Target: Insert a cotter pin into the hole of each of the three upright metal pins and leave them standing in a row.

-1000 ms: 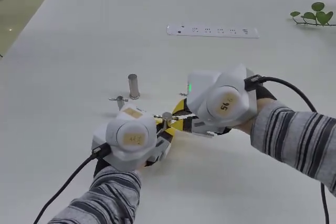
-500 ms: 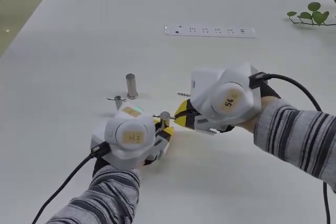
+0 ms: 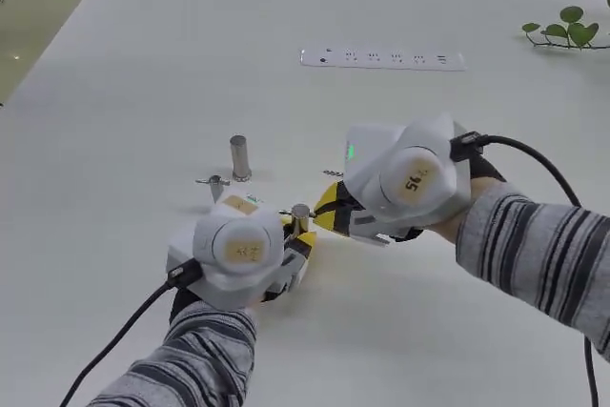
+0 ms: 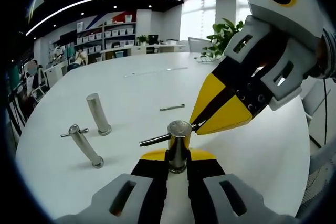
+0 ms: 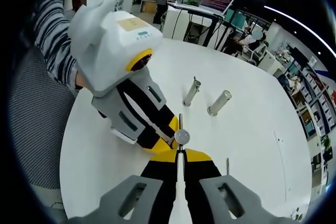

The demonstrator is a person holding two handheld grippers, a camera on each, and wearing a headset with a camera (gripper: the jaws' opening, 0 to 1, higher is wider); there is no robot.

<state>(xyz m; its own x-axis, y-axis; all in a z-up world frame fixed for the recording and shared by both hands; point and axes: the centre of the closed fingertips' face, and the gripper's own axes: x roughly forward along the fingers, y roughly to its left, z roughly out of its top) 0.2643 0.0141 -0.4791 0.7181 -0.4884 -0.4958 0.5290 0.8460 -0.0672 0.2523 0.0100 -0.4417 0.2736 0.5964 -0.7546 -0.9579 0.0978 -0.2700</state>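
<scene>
My left gripper (image 3: 297, 235) (image 4: 177, 158) is shut on an upright metal pin (image 3: 300, 213) (image 4: 178, 139) near the table's front. A cotter pin (image 4: 155, 140) passes through the hole near its top, its tip poking out on the far side (image 5: 180, 121). My right gripper (image 3: 322, 213) (image 5: 180, 153) meets it from the right, its yellow jaws shut on the cotter pin's head end. Behind to the left, a second metal pin (image 3: 216, 184) (image 4: 84, 144) (image 5: 191, 93) carries a cotter pin and leans a little. A plain third pin (image 3: 239, 157) (image 4: 98, 114) (image 5: 219, 103) stands upright.
A loose cotter pin (image 3: 332, 173) (image 4: 172, 107) (image 5: 227, 166) lies flat on the white table behind the grippers. A white power strip (image 3: 383, 58) lies at the back, and a green plant (image 3: 572, 26) sits at the far right. Cables trail from both grippers.
The right gripper has shifted slightly while staying at the held pin. The left gripper and the two pins behind it have not moved.
</scene>
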